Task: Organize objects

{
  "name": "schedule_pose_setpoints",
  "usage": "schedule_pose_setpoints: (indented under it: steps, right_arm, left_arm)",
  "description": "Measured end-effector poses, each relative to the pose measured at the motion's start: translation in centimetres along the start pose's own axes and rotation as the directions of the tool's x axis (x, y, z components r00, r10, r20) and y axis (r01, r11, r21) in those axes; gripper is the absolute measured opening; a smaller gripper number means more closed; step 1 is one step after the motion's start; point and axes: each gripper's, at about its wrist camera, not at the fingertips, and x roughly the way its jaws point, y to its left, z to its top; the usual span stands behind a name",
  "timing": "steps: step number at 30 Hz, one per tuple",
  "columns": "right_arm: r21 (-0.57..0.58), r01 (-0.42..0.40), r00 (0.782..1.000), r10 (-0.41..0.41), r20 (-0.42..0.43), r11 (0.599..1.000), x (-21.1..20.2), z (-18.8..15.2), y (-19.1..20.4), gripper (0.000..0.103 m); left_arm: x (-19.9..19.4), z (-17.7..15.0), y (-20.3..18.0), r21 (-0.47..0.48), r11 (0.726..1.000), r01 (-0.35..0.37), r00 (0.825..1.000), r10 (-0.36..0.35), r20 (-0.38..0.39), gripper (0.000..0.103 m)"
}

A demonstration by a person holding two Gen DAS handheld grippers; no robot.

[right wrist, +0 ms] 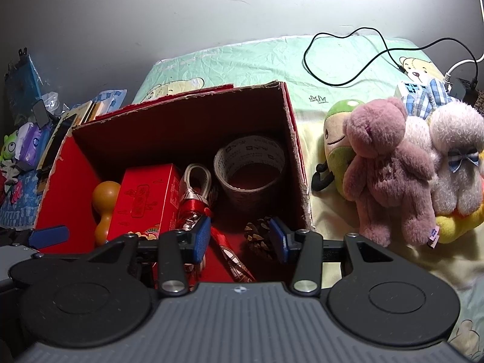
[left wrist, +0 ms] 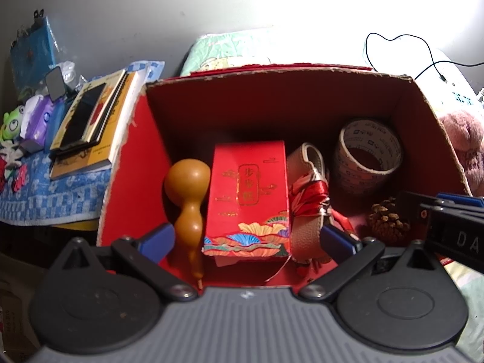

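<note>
Two handheld grippers hover over an open cardboard box (left wrist: pixel 157 115) with a red lining, which sits on a pale green bedsheet.

From the left wrist, we see our left gripper (left wrist: pixel 246 236) spread wide and holding nothing, its blue fingertips (left wrist: pixel 158 237) flanking a tan gourd (left wrist: pixel 186 199) and a red gift box (left wrist: pixel 249 196). Beside these lie a leather pouch tied with red ribbon (left wrist: pixel 307 193), a roll of printed tape (left wrist: pixel 367 157) and a pinecone (left wrist: pixel 388 220). Books (left wrist: pixel 87 121) are stacked on a blue cloth outside the box, at left.

From the right wrist, our right gripper (right wrist: pixel 240 239) is also spread and empty, poised just above the pinecone (right wrist: pixel 260 236). Plush toys, among them a pink bear (right wrist: pixel 390 169), lie on the sheet right of the box, well apart from it; they look like what remains to pack. We judge both tongs are held open, ready for the next pick.
</note>
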Motion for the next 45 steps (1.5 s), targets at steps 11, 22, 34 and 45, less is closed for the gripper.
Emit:
schedule_pose_setpoints:
  steps: [11,22,34,45]
  right_arm:
    - [0.006,-0.013,1.0,0.013,0.023,1.0,-0.5,-0.2,-0.1,0.046]
    - [0.012,-0.048,0.994,0.047,0.095,0.999,-1.7,-0.1,-0.1,0.046]
    - [0.028,-0.085,0.977,0.078,0.2,0.996,-3.2,-0.3,-0.4,0.046]
    - [0.011,-0.088,0.972,0.083,0.222,0.996,-3.2,-1.3,-0.5,0.046]
  left_arm:
    - [-0.4,0.0,-0.1,0.0,1.0,-0.005,1.0,0.005,0.02,0.102]
    - [-1.9,0.4,0.0,0.005,1.0,-0.011,0.997,0.01,0.081,0.102]
    - [-3.5,1.0,0.1,0.011,1.0,0.003,0.99,-0.004,0.142,0.102]
    - [-2.7,0.1,0.1,0.009,1.0,0.017,0.993,-0.018,0.118,0.102]
